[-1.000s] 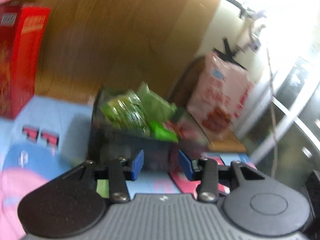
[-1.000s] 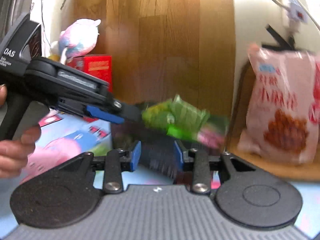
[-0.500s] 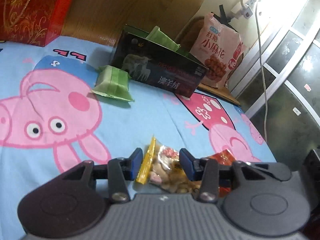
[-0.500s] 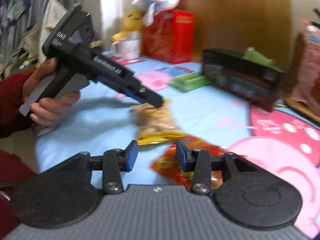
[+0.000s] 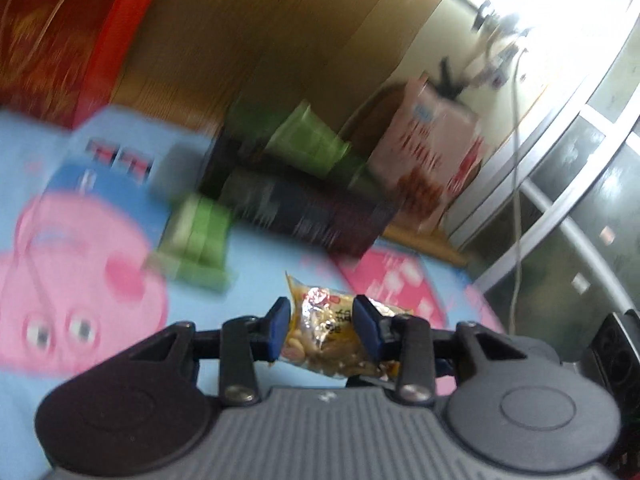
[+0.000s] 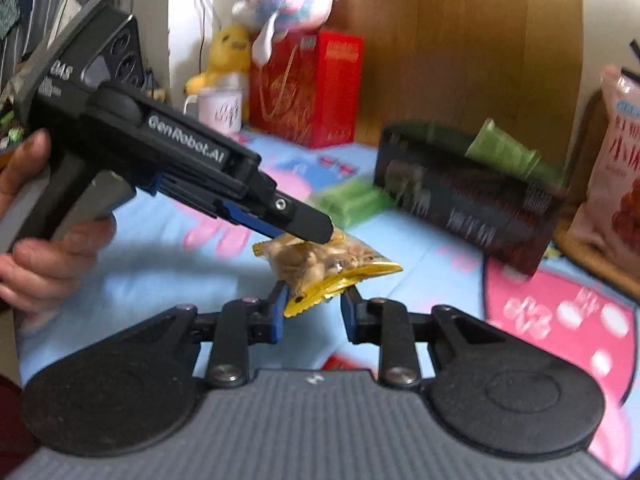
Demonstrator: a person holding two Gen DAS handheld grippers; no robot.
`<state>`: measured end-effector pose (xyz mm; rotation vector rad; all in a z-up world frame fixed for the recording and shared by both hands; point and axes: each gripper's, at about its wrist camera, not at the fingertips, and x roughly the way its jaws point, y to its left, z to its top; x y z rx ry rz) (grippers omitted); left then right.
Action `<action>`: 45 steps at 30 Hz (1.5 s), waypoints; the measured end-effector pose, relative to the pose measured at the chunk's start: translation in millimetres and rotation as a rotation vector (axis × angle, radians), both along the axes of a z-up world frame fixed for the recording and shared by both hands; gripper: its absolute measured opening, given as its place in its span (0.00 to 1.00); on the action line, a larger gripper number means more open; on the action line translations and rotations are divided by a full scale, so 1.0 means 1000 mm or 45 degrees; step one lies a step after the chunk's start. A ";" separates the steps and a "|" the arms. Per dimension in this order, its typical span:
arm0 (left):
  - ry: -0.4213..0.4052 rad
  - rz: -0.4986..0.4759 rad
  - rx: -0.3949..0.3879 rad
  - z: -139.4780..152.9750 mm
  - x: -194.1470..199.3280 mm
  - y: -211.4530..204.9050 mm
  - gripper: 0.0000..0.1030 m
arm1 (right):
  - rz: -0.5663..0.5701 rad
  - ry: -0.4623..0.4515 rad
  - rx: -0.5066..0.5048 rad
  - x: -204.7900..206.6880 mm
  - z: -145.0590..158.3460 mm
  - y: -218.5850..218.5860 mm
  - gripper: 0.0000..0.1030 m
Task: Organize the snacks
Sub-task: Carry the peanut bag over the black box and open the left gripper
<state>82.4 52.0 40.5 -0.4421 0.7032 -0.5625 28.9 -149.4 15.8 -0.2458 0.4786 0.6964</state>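
Observation:
My left gripper (image 5: 322, 330) is shut on a yellow nut snack bag (image 5: 328, 336) and holds it above the blue cartoon cloth (image 5: 92, 280). In the right wrist view the left gripper (image 6: 320, 236) carries that bag (image 6: 320, 260) in the air. My right gripper (image 6: 312, 312) is open and empty just below it. A dark box (image 6: 468, 200) with green packets (image 6: 504, 152) inside stands at the back. One green packet (image 5: 196, 236) lies on the cloth in front of the box.
A red gift bag (image 6: 308, 88), a mug (image 6: 218, 114) and plush toys (image 6: 288, 0) stand at the back left. A pink snack bag (image 5: 432, 160) leans at the back right. A red packet (image 6: 344, 362) lies under my right gripper.
My left gripper has closed on the nut bag and lifted it off the cloth. My right gripper moved nearer, under the bag.

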 end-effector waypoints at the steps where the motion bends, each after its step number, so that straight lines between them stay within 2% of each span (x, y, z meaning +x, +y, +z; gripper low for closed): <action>1: -0.033 0.005 -0.016 0.011 0.004 -0.001 0.33 | -0.003 -0.022 0.015 0.005 0.011 -0.003 0.30; 7: -0.242 0.023 -0.058 0.085 0.020 -0.012 0.34 | -0.017 -0.203 0.075 0.029 0.083 -0.015 0.30; 9: -0.280 0.025 -0.067 0.100 0.022 -0.016 0.34 | -0.018 -0.239 0.109 0.035 0.103 -0.021 0.30; 11: -0.286 0.020 -0.080 0.102 0.023 -0.019 0.33 | -0.021 -0.255 0.131 0.036 0.111 -0.027 0.30; 16: -0.212 0.011 -0.047 0.076 0.026 -0.027 0.35 | -0.020 -0.192 0.160 0.035 0.084 -0.035 0.30; 22: -0.073 0.012 -0.038 0.040 0.058 -0.024 0.35 | -0.053 -0.083 0.186 0.052 0.047 -0.030 0.30; 26: -0.090 0.042 0.002 0.040 0.082 -0.020 0.35 | -0.068 -0.046 0.234 0.081 0.044 -0.026 0.30; 30: -0.120 0.086 0.060 0.049 0.121 -0.026 0.37 | -0.111 -0.062 0.244 0.118 0.046 -0.017 0.30; 31: -0.126 0.099 0.084 0.050 0.133 -0.028 0.42 | -0.127 -0.063 0.248 0.130 0.046 -0.014 0.31; 33: -0.104 0.123 0.131 0.045 0.149 -0.032 0.43 | -0.169 -0.060 0.213 0.150 0.042 -0.012 0.36; 34: -0.080 0.136 0.144 0.042 0.154 -0.031 0.43 | -0.221 -0.049 0.178 0.158 0.038 -0.012 0.45; 35: -0.066 0.135 0.137 0.038 0.154 -0.029 0.42 | -0.275 -0.037 0.168 0.162 0.035 -0.015 0.45; 38: -0.086 0.134 0.113 0.031 0.136 -0.017 0.42 | -0.310 -0.009 0.229 0.153 0.030 -0.037 0.45; 43: -0.108 0.119 0.068 0.025 0.086 0.002 0.43 | -0.316 -0.045 0.267 0.096 0.025 -0.073 0.47; 45: -0.087 0.084 0.060 0.018 0.066 0.004 0.43 | -0.299 0.018 0.290 0.074 0.021 -0.087 0.49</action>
